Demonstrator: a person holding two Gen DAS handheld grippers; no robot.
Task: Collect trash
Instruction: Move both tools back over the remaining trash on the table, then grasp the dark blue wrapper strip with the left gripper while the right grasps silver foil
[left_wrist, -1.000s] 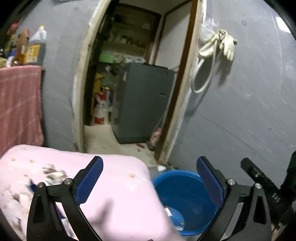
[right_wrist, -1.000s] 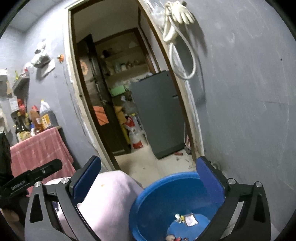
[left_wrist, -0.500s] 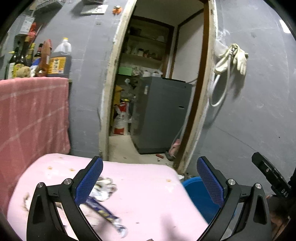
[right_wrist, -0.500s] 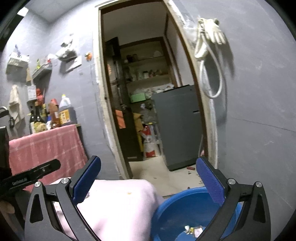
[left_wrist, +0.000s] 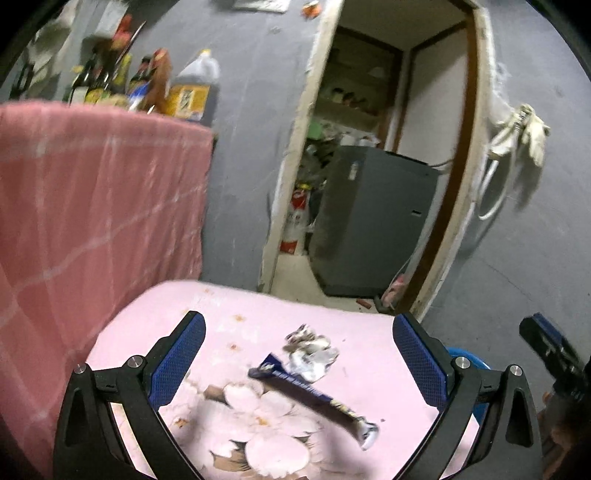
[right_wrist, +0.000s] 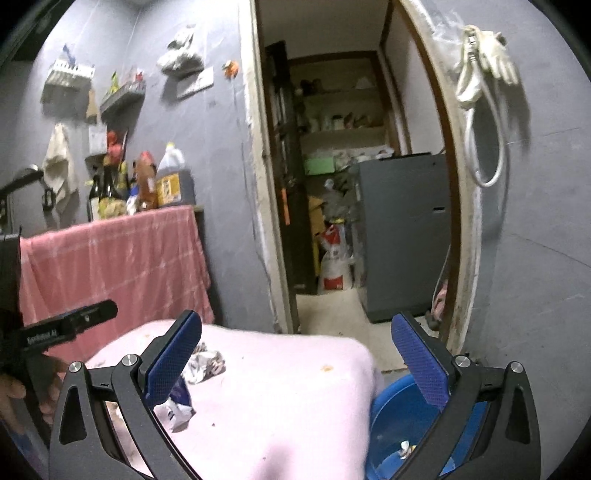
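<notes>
A long dark blue snack wrapper (left_wrist: 314, 397) and a crumpled silver-white wrapper (left_wrist: 310, 354) lie on a pink floral cloth (left_wrist: 229, 321). My left gripper (left_wrist: 299, 354) is open and empty, its jaws wide on either side of both wrappers, above them. In the right wrist view the crumpled wrapper (right_wrist: 205, 365) and the blue wrapper's end (right_wrist: 177, 406) lie beside the left fingertip. My right gripper (right_wrist: 295, 354) is open and empty over the cloth (right_wrist: 280, 398). A blue basin (right_wrist: 391, 435) at the cloth's right edge holds small scraps.
A pink checked cloth (left_wrist: 92, 206) hangs at left under a shelf of bottles (left_wrist: 159, 85). An open doorway (left_wrist: 369, 184) shows a grey cabinet (left_wrist: 369, 221). A white hose and glove (left_wrist: 517, 133) hang on the grey wall. The basin rim (left_wrist: 469, 358) shows at right.
Both grippers have swung left and up, away from the blue basin. The pink floral cloth and the two wrappers have come between the left jaws. Both grippers stay open.
</notes>
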